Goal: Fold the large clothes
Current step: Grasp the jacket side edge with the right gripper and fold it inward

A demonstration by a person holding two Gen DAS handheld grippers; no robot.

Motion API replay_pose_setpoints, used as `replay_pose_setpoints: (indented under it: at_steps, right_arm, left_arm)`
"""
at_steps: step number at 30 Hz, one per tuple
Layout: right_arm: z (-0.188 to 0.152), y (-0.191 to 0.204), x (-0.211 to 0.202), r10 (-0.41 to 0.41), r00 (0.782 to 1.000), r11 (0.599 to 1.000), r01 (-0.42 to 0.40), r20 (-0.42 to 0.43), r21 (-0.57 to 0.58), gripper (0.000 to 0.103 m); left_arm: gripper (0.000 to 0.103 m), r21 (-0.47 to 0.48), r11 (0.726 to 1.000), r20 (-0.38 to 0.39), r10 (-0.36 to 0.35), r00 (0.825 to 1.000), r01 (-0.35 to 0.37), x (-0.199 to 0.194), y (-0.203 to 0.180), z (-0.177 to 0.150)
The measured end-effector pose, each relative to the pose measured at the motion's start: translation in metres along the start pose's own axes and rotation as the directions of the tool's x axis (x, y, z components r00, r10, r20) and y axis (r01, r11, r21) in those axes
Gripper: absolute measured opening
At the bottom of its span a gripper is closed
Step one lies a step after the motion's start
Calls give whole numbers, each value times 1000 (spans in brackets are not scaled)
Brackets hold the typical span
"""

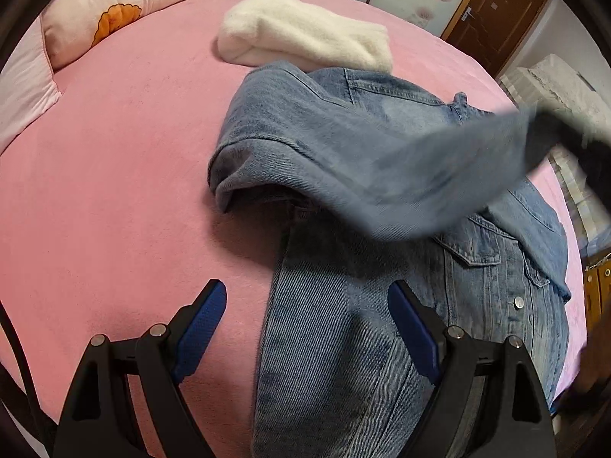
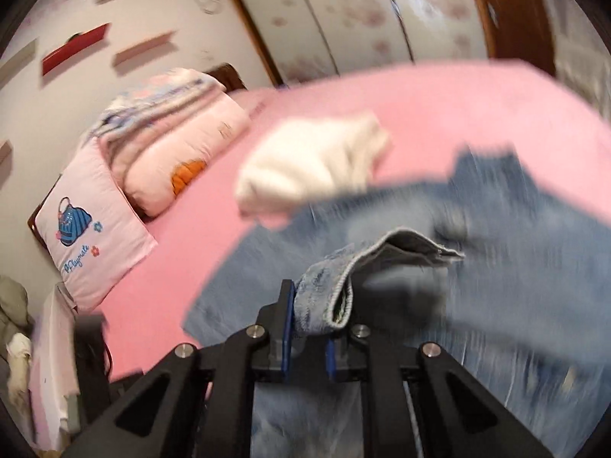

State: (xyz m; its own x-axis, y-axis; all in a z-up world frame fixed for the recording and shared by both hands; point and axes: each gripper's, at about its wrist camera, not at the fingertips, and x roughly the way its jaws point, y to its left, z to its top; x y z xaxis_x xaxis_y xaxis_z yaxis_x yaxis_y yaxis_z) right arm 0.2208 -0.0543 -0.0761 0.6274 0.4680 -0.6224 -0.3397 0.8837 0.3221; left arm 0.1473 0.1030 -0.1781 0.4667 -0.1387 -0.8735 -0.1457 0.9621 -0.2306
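Pink bed [image 1: 114,152] holds rumpled denim jacket [image 1: 343,305]; right tool [image 2: 309,320] pinches sleeve [image 2: 332,286], left tool [image 1: 305,316] spread.

Left gripper [image 1: 307,318] gapes above denim jacket [image 1: 382,229], whose blurred sleeve [image 1: 439,164] seems lifted.

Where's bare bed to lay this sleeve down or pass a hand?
Bare pink sheet lies left of the denim jacket, bordered by the pillow behind. The white fleece bundle crowds the jacket's far edge. The right gripper holds the sleeve; the left gripper hovers open.
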Motion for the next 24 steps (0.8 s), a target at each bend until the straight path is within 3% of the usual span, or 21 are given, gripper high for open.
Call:
replay_pose_setpoints:
  at_steps: [4,7,11,14,16,19,22,24]
  right_arm:
    - [52,6,-14,-31,993,996,40,113,-78,12]
    - [80,-13,-44,-89,970,991,109,227,-74,12]
    - [76,-70,-74,-238,931,970,243,275,15,12]
    - [40,-131,-77,-382,904,924,369,190,101,14]
    - [5,-166,-62,-425,905,900,417,38,124,18]
    - [-54,-212,-43,-443,871,863,479,-214,160,22]
    - [-89,-243,-59,-332,912,860,398,-242,318,24]
    - [-93,-254,-71,-316,922,850,380,-223,366,24]
  left_arm:
    - [85,1,1000,19,4,1000,-4,-4,0,3]
    - [85,1,1000,25,-3,1000,3,-4,-2,5]
    - [85,10,1000,22,-14,1000,14,3,-5,7]
    - [85,26,999,7,-26,1000,26,11,-9,9]
    - [85,48,999,4,-25,1000,25,15,-14,14]
    - [85,68,997,22,-35,999,34,17,-22,30]
    - [85,64,996,20,-62,998,60,24,-28,55]
    - [85,72,995,11,-69,998,68,33,-34,73]
